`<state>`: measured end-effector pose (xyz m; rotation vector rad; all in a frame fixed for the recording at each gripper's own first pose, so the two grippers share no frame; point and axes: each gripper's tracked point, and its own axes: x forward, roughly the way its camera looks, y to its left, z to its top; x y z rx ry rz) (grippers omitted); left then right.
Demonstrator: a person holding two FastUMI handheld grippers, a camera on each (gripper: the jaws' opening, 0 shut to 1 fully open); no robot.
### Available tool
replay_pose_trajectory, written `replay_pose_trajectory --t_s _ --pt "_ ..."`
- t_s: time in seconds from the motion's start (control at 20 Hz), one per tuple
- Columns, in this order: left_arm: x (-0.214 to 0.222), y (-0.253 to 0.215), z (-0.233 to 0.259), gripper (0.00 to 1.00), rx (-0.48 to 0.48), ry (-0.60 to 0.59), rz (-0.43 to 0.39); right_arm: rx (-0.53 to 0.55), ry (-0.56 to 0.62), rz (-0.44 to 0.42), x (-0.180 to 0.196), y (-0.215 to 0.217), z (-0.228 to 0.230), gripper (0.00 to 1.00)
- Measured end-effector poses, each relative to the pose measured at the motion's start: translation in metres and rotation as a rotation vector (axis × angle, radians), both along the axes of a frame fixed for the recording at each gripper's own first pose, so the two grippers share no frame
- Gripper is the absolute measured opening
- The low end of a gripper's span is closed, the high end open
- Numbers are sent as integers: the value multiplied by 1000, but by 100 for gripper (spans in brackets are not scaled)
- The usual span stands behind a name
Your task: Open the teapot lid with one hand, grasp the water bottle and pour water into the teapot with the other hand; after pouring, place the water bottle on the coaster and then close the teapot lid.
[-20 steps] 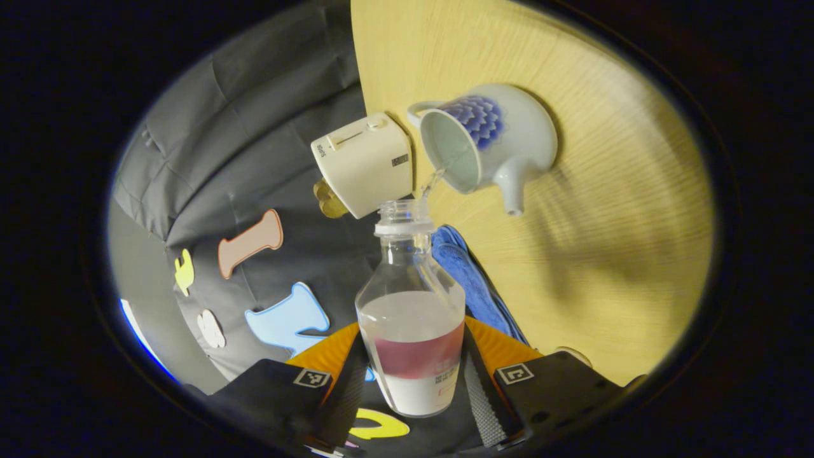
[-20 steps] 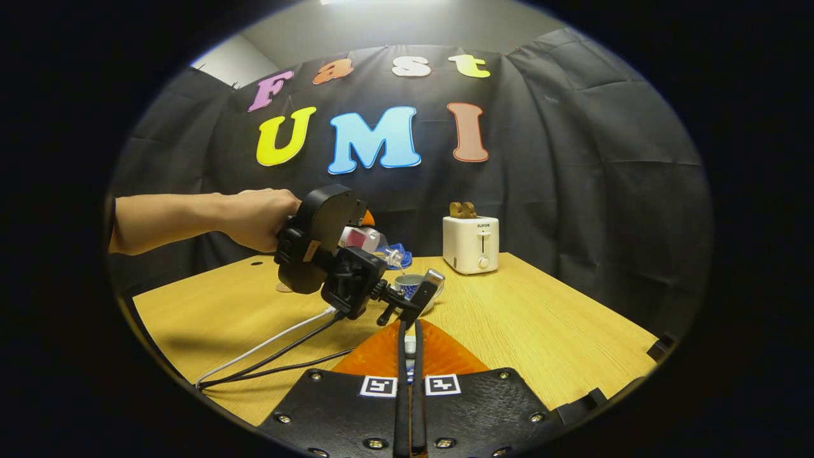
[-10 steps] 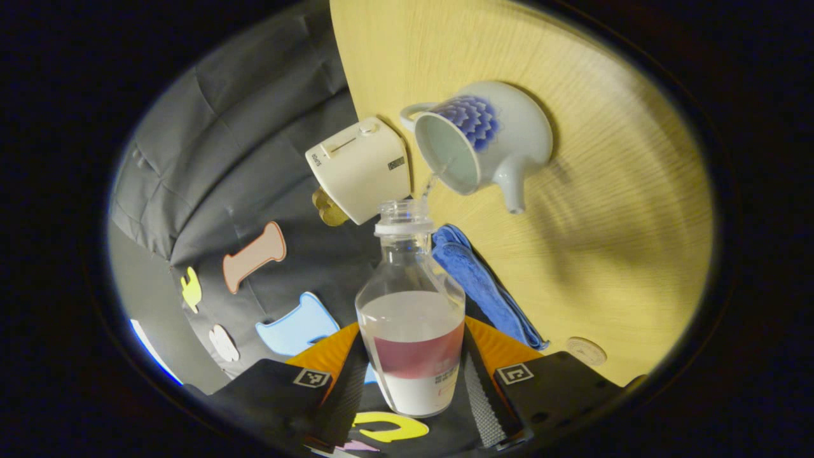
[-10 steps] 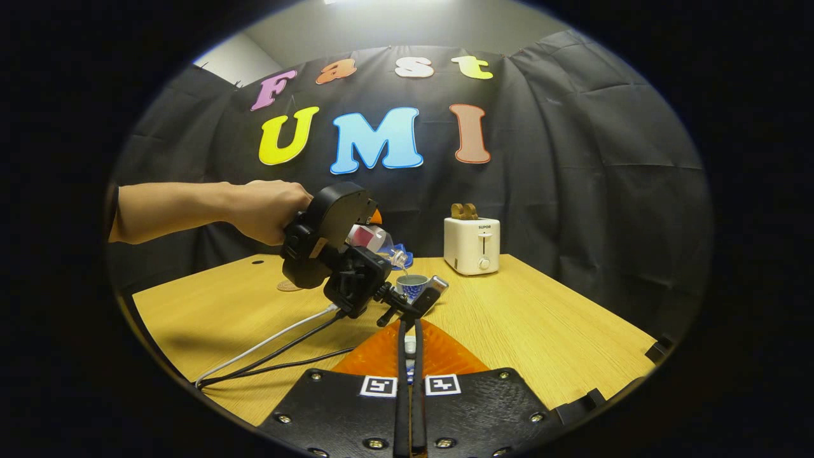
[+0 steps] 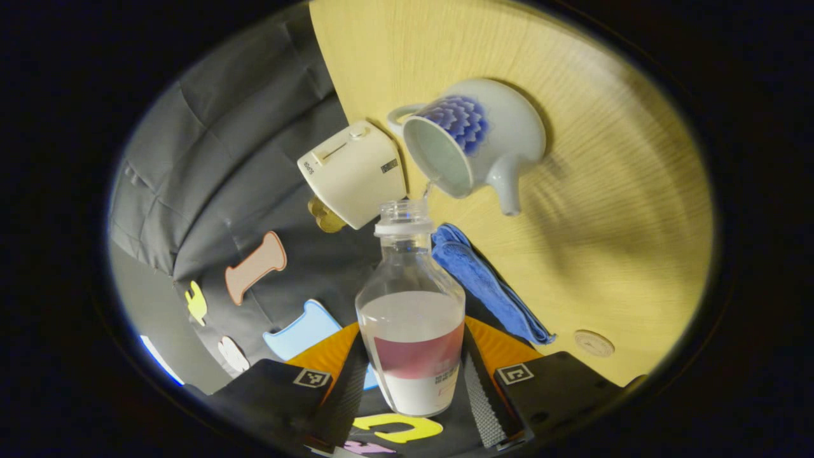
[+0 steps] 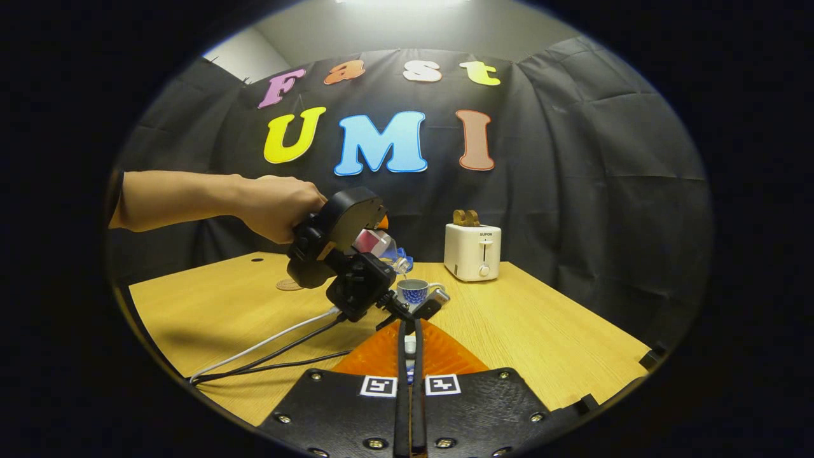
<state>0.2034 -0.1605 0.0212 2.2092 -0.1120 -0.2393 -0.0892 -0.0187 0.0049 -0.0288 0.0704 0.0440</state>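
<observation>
The left gripper [image 5: 413,388] clamps both fingers on the clear plastic water bottle with a red label [image 5: 412,318], tipped so a thin stream falls into the open white teapot with a blue pattern [image 5: 474,143] just ahead of it. A round wooden coaster [image 5: 594,343] lies off to its right. The right gripper [image 6: 410,381] has its fingers pressed together on a small white piece, likely the lid; I cannot tell for sure.

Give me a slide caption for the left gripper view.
Left gripper tips the clamped water bottle, pouring a thin stream into the open teapot beside the toaster.
</observation>
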Motion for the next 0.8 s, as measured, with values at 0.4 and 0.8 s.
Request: replay_pose_trajectory --t_s 0.4,0.8 --pt "-1 -7 2 87 8 5 -18 -3 -7 -4 -1 -1 2 2" --pt "-4 -4 -5 87 -80 53 -19 -6 -11 -14 -4 0 5 2"
